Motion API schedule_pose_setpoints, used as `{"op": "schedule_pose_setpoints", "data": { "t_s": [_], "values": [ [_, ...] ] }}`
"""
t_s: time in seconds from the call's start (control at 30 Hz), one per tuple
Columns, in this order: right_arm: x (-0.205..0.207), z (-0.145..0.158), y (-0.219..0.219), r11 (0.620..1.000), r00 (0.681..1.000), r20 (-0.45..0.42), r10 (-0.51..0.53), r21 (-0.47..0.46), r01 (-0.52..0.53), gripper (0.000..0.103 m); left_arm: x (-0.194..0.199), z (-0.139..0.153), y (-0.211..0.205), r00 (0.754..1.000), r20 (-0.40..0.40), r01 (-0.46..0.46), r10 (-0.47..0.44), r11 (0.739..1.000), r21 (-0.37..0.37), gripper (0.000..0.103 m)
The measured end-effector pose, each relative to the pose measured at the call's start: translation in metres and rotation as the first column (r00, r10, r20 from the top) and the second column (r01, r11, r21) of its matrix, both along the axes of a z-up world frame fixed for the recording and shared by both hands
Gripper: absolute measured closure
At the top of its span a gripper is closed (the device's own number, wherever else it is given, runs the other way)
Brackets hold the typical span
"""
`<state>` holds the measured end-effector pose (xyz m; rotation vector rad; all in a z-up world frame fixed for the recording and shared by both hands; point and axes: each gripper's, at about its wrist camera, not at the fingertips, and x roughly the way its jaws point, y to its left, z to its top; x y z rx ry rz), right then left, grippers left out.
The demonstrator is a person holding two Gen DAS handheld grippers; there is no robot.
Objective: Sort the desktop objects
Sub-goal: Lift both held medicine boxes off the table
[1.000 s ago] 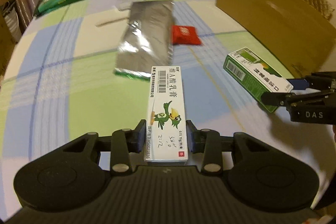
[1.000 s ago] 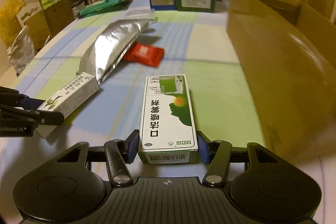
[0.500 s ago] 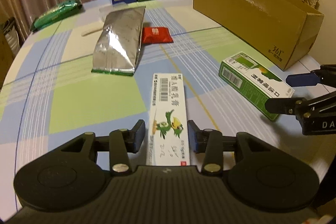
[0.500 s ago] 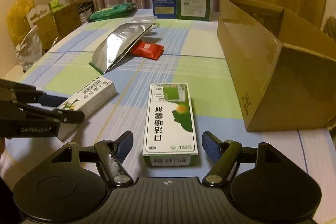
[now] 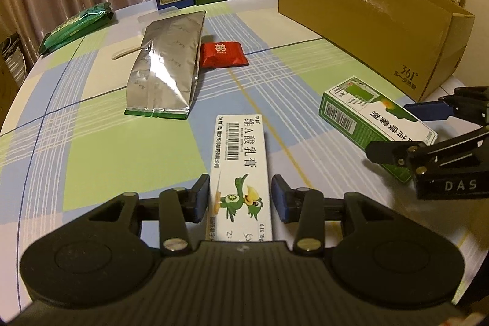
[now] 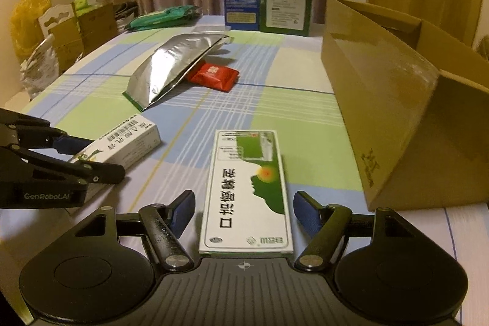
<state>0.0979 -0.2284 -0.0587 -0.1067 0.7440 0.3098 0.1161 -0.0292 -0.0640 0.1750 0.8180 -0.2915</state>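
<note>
Left wrist view: the left gripper (image 5: 240,197) straddles the white ointment box (image 5: 241,176) on the desk (image 5: 91,161), pads just clear. The right gripper (image 6: 244,211) stands wide around the green spray box (image 6: 247,191). The cardboard box (image 6: 397,112) at right awaits; sorting has barely begun.

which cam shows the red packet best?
Left wrist: the red packet lies fully exposed beside the silver pouch. In the right wrist view, the pouch hides its left end.

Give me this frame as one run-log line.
left tool: open, astride white ointment box | right tool: open, astride green-white spray box | both boxes on table | cardboard box beside
</note>
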Motion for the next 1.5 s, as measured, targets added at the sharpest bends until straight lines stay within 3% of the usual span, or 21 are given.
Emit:
{"op": "schedule_pose_setpoints", "data": {
  "t_s": [0.73,1.07,1.5],
  "values": [
    [0.012,-0.008,0.004,1.000,1.000,-0.027,-0.014,-0.028,0.013,0.050,0.005,-0.001,-0.001,1.000,-0.013,-0.019,0.019,1.000,-0.004,0.069],
    [0.012,-0.005,0.004,1.000,0.999,-0.028,-0.029,-0.013,0.029,0.050,0.003,0.001,-0.001,1.000,-0.006,-0.017,0.017,1.000,0.005,0.070],
    [0.009,0.006,0.002,0.999,0.999,0.018,-0.046,-0.008,0.046,0.050,0.001,0.016,-0.006,1.000,0.004,-0.017,0.017,0.999,-0.046,0.070]
  ]
}}
